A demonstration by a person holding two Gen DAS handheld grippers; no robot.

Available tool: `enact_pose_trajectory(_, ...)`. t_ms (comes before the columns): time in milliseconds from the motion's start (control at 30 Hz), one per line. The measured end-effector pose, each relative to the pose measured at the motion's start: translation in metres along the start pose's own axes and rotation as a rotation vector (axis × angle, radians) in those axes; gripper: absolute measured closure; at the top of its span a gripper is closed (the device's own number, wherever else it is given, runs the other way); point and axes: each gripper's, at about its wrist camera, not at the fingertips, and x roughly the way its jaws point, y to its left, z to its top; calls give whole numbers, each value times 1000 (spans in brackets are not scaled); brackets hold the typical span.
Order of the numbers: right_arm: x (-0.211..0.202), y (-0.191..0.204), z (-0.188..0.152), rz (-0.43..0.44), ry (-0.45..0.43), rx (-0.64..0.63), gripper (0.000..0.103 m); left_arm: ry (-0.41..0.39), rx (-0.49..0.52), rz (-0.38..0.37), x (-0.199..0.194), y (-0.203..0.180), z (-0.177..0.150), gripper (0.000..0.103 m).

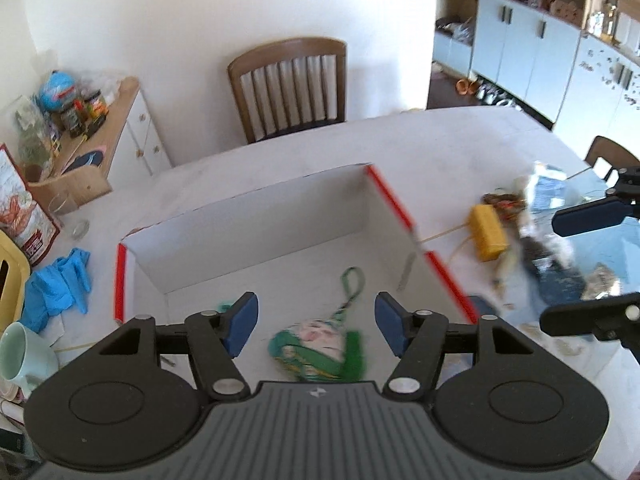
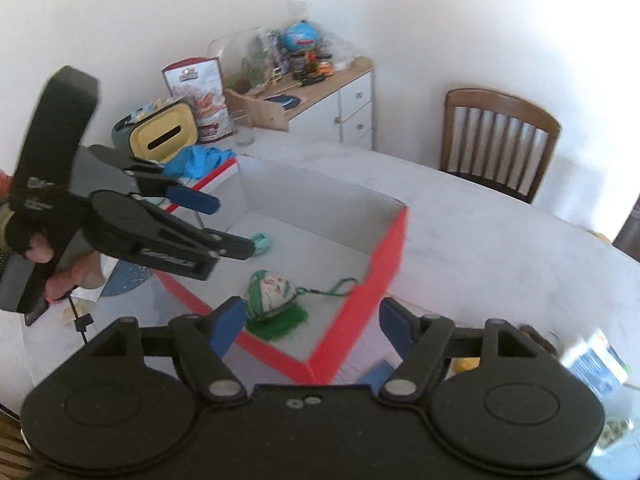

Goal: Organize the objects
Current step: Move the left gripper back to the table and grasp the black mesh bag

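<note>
An open white box with a red rim (image 1: 394, 200) (image 2: 384, 276) stands on the white table. Inside it lies a green and white pouch with a cord loop and green tassel (image 1: 316, 346) (image 2: 272, 288), and a small teal object (image 2: 262, 243). My left gripper (image 1: 316, 324) (image 2: 234, 226) is open and empty, held above the box over the pouch. My right gripper (image 2: 312, 328) is open and empty above the box's near corner; its fingers (image 1: 588, 216) show at the right of the left wrist view.
A yellow block (image 1: 488, 234) and a blurred pile of mixed items (image 1: 552, 232) lie right of the box. Blue gloves (image 1: 60, 284), a mint mug (image 1: 28, 354), a glass (image 2: 242, 128) and a yellow-topped container (image 2: 166, 134) sit left. A chair (image 1: 292, 88) stands behind the table.
</note>
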Motion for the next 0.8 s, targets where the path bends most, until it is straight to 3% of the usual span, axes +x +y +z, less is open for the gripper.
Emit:
enact_pose_trajectory(233,-38,-36,-36,-61,-22,60,23,-43,-9,-34,-21,-47,-4,32)
enact_pose_trajectory(433,-69,-72,-67,-110,-35,108,16,-62,-7,-72,-28,-93,-5,18)
enact_pose_trajectory(633,-93,-105,-99,-169,-52,136,4,-47,-32,-122,-15,-132,-6,17)
enact_pose_trajectory(800,-101,-133,-127,-188,-25,178,1,-53,-36,-153,-5,-165,-8,17)
